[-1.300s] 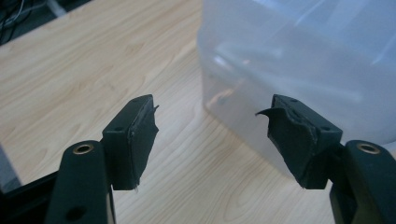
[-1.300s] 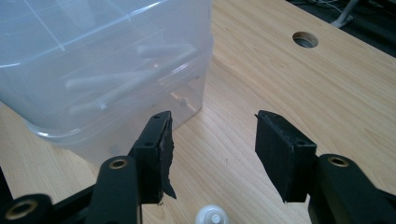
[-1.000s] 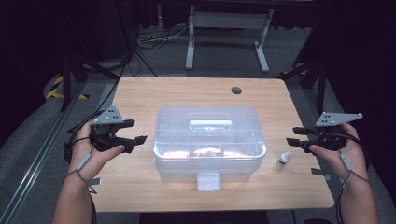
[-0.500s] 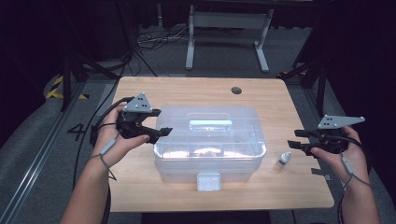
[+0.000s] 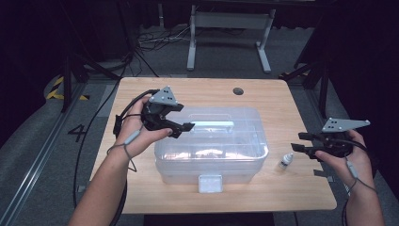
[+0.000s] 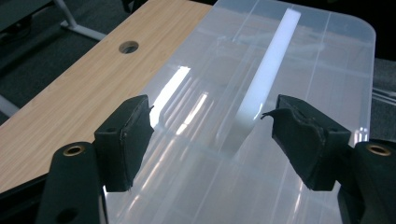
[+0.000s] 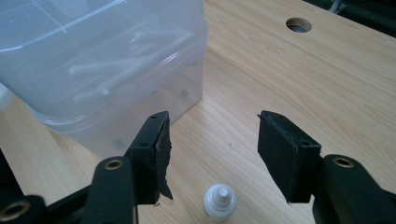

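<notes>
Hovering above the left end of the clear plastic storage box (image 5: pixel 211 146), the left gripper (image 5: pixel 184 126) points its jaws across the lid toward the white lid handle (image 5: pixel 211 125). In the left gripper view the jaws stand wide apart with nothing between the pads; the lid handle (image 6: pixel 271 74) runs away from them along the middle of the lid, its near end lying between the two jaw tips but below them, not touched. The left hand (image 5: pixel 141 136) grips the tool body from underneath, and its cable trails off over the left table edge.

The box sits at the centre of the wooden table (image 5: pixel 282 101), lid on, with a white front latch (image 5: pixel 210 183) facing the person. Through the translucent wall (image 7: pixel 93 70) pale stick-shaped items are visible inside; what they are cannot be told.

The right gripper (image 5: pixel 301 143) is held level near the right table edge, well apart from the box, jaws wide and empty. A small white dropper bottle (image 5: pixel 285 161) stands upright on the table just beside the box's right front corner. In the right gripper view the bottle (image 7: pixel 219 201) sits low between the two open jaws, with neither pad touching it. A round cable hole (image 5: pixel 238 91) marks the far side of the table.
</notes>
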Tool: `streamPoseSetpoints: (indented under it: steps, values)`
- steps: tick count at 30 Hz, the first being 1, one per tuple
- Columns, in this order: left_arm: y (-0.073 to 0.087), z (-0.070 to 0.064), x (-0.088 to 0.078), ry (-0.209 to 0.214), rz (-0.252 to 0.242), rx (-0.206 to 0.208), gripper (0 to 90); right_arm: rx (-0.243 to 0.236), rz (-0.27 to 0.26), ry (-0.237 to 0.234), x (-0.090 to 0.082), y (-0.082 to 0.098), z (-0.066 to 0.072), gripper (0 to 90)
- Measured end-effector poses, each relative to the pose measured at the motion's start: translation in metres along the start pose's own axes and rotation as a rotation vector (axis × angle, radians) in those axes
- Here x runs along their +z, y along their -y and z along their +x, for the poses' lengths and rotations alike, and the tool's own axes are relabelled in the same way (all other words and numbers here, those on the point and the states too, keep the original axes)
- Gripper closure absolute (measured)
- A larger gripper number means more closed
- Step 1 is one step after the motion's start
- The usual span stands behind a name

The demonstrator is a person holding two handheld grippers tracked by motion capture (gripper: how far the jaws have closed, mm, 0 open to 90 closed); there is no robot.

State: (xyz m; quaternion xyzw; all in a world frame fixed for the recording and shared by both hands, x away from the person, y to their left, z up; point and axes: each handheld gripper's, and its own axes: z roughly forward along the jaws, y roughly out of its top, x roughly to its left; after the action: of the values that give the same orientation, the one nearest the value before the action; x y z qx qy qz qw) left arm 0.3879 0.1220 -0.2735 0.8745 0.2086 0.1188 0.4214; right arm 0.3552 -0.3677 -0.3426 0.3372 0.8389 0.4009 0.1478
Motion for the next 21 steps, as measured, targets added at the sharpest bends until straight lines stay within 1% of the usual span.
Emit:
streamPoseSetpoints:
  steps: [2, 3, 4, 5, 7, 8, 12, 15, 18, 19, 21]
  values:
    - [-0.002, -0.002, 0.007, 0.007, -0.005, 0.009, 28.2, 0.001, -0.001, 0.0, 0.0, 0.0, 0.0, 45.0]
    - [-0.002, -0.002, 0.007, 0.007, -0.005, 0.009, 28.0, 0.001, -0.001, 0.0, 0.0, 0.0, 0.0, 45.0]
    - [-0.003, -0.003, 0.013, 0.016, -0.007, 0.019, 27.8, 0.0, -0.003, 0.0, 0.0, 0.0, 0.0, 45.0]
    - [-0.003, -0.003, 0.015, 0.02, -0.007, 0.024, 28.1, 0.0, -0.003, 0.0, 0.0, 0.0, 0.0, 45.0]
    - [-0.004, -0.003, 0.02, 0.024, 0.001, 0.028, 28.0, -0.002, -0.004, -0.002, 0.0, 0.0, 0.0, 44.9]
    - [-0.004, -0.003, 0.02, 0.024, 0.001, 0.028, 28.3, -0.002, -0.004, -0.002, 0.0, 0.0, 0.0, 44.9]
    - [-0.004, -0.004, 0.029, 0.024, 0.039, 0.041, 29.9, -0.005, -0.003, -0.004, 0.001, -0.001, 0.001, 44.9]
    - [-0.005, -0.007, 0.035, 0.039, 0.06, 0.061, 34.9, -0.009, -0.003, -0.007, 0.003, -0.002, 0.001, 44.9]
    - [-0.004, -0.008, 0.039, 0.05, 0.073, 0.062, 38.5, -0.012, -0.002, -0.008, 0.004, -0.002, 0.001, 44.9]
    - [-0.004, -0.008, 0.041, 0.054, 0.071, 0.058, 41.0, -0.012, -0.001, -0.008, 0.004, -0.002, 0.002, 44.9]
    - [-0.003, -0.008, 0.044, 0.056, 0.08, 0.066, 43.0, -0.014, 0.0, -0.01, 0.004, -0.002, 0.002, 44.9]
